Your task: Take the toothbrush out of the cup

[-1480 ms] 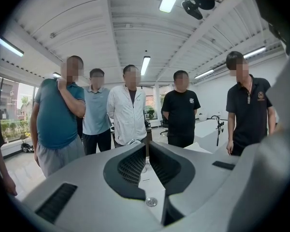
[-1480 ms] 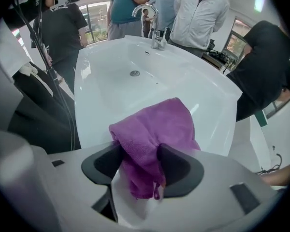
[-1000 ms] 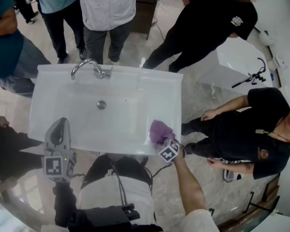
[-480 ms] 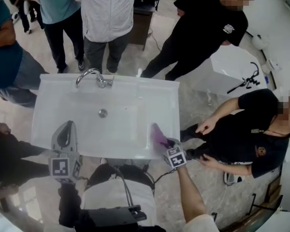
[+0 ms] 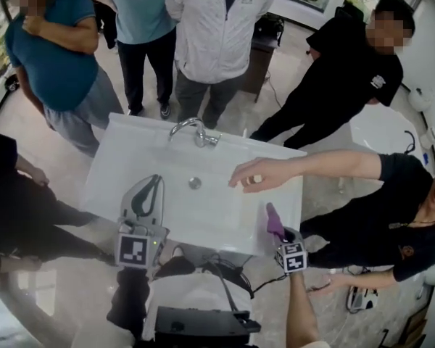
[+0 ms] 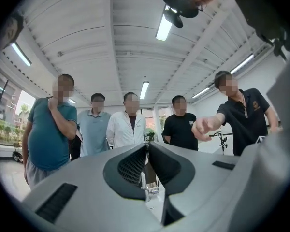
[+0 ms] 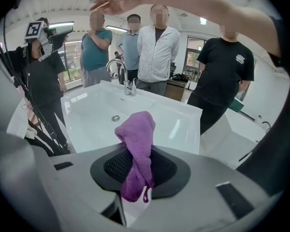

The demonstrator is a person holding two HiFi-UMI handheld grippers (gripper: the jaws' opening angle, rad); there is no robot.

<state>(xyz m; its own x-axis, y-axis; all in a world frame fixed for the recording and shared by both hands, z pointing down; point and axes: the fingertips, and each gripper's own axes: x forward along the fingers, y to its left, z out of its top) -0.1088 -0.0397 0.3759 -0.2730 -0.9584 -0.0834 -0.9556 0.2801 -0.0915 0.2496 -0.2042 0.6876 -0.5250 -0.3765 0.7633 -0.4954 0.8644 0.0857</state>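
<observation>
**Right jaws on a purple cloth, left jaws closed on nothing**

Right gripper (image 7: 140, 153): my jaws are narrow and clamped on a purple cloth (image 7: 139, 129). The cloth bunches up past the tips and folds over toward the left pad; a short tail with a small loop hangs down behind the pads, toward my palm. The jaws point downward at a slant.

Ahead of and below these jaws is a white sink (image 7: 92, 110) – the drain (image 7: 115, 118) sits just left of the cloth's top, and the chrome faucet (image 7: 117, 66) is farther ahead at the back rim. The cloth is clear of the basin, held up over its near right corner.

Left gripper (image 6: 147, 149): the jaws are together, tips meeting, with nothing between the pads. They point about level, out over the sink's near edge. Only a sliver of the faucet shows through the slit below the tips.

A bystander's hand (image 5: 250, 174) reaches over the basin from the right – above and ahead of my right jaws, fingers pinched on something small and pale that I cannot identify. Other people stand beyond the faucet.

Toothbrush and cup: no view shows me where they are.
</observation>
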